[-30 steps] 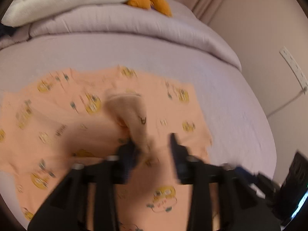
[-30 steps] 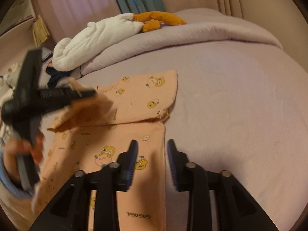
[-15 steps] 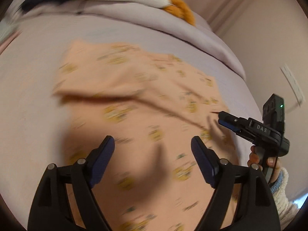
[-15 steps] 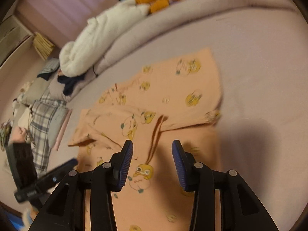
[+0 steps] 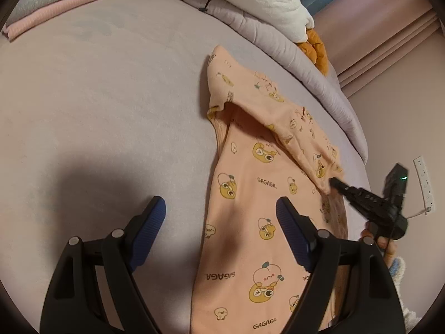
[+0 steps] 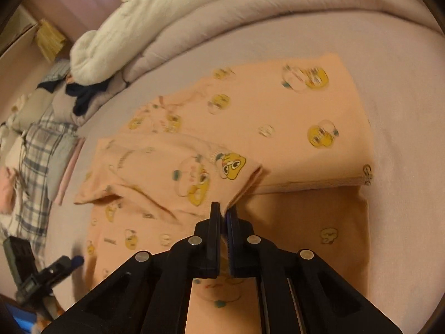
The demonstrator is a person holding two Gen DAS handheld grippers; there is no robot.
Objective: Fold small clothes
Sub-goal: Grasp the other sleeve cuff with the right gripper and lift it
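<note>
- Peach cotton garment with yellow cartoon prints (image 5: 250, 200): spread on lilac bed sheet (image 5: 105, 105), one flap folded over.
- Right gripper (image 6: 223, 211): fingers just closed, clamped on the folded flap's edge at 6 o'clock.
- Left gripper (image 5: 221, 211): fingers wide apart, empty, over the garment's left edge.
- White fleece blanket (image 6: 133, 27): 11 o'clock.

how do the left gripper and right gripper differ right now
The left gripper is open, with nothing between its blue-padded fingers; the right gripper has just closed, shut on the edge of a folded flap of the peach printed garment. The left gripper hangs partly over bare lilac bedsheet beside the garment; the right gripper sits over the garment itself. Both are black, hand-held and angled down at the bed.
</note>
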